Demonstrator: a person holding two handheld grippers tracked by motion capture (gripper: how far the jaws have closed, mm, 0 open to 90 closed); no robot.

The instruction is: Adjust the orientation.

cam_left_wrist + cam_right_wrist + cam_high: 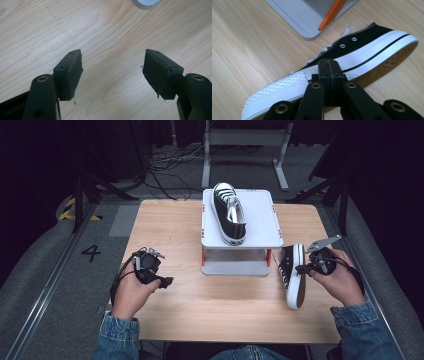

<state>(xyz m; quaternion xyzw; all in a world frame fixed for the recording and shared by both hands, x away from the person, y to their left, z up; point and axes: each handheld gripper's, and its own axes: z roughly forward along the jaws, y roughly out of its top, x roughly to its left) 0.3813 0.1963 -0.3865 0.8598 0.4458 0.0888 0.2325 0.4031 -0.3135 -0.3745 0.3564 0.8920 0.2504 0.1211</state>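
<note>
A black canvas sneaker (230, 212) with white laces stands upright on a white raised stand (262, 217) at the table's middle back. A second black sneaker (292, 276) lies tipped on its side at the right of the stand, with its tan sole turned to the right. My right gripper (301, 268) is shut, and in the right gripper view its closed tips (328, 65) rest against the white rubber sidewall of this sneaker (367, 47). I cannot tell if anything is pinched. My left gripper (165, 281) hovers open over bare wood at the front left, nothing between its jaws (112, 72).
The wooden table (200, 310) carries the stand, which has an orange upright (332, 15) and a grey base (299, 17). A corner of the stand (146, 3) shows ahead of the left gripper. Dark frames and cables stand on the floor behind the table.
</note>
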